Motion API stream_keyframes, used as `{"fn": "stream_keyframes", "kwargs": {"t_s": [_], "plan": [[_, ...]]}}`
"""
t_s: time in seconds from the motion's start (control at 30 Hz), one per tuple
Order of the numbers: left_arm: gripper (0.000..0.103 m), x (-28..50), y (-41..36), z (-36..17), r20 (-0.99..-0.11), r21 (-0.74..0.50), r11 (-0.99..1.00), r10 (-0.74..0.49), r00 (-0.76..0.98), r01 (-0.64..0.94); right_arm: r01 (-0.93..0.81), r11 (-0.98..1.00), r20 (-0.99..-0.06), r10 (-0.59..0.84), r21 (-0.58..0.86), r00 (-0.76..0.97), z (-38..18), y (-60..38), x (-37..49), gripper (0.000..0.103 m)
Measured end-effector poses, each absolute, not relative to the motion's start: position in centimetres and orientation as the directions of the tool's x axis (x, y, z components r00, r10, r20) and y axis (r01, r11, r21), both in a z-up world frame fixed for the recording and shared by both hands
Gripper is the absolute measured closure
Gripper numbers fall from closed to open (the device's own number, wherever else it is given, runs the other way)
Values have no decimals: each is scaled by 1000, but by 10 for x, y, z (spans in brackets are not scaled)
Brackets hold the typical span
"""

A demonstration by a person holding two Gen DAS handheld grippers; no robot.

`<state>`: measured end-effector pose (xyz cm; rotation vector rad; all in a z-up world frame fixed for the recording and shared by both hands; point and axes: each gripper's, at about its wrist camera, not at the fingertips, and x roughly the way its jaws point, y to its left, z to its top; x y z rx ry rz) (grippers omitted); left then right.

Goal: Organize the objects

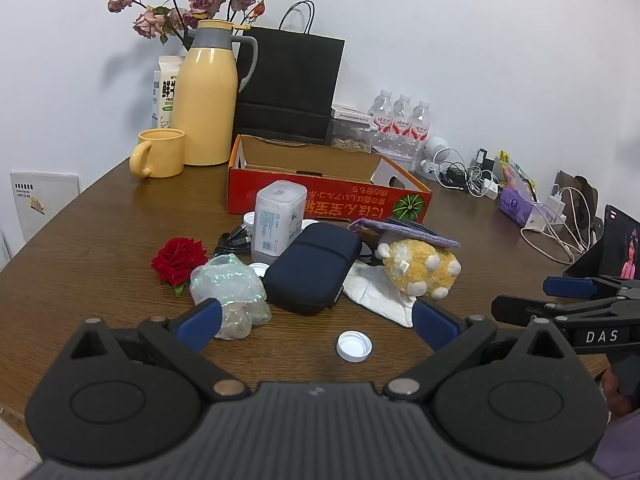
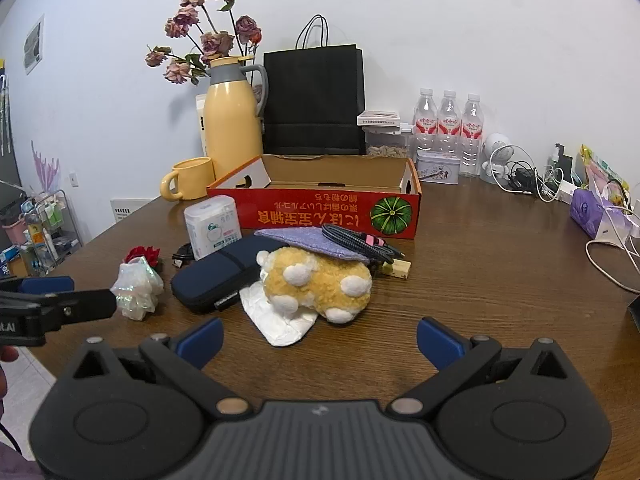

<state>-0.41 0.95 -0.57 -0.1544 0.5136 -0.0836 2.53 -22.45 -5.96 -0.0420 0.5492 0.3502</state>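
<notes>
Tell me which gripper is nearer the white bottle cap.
Left. The left gripper hovers open right over the white bottle cap, which lies between its fingers. The right gripper sits off to the cap's right, facing the plush toy.

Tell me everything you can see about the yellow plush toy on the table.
The plush toy is a fuzzy yellow stuffed animal with white paws, lying tipped over on the wooden table, paws toward the cameras. A small white tag shows on it in the left wrist view. It rests partly on a crumpled white tissue. A purple pouch overlaps its far side, and the navy zip case lies against its left. Neither gripper touches it.
</notes>
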Motion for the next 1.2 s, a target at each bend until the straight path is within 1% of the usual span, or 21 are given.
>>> {"fn": "stream_keyframes", "kwargs": {"t_s": [1.2], "plan": [[0,-6,8,-6,-474,-175,983,-127,871,48,-338,940,-518,315,53,795,-61,-224,25,0]]}}
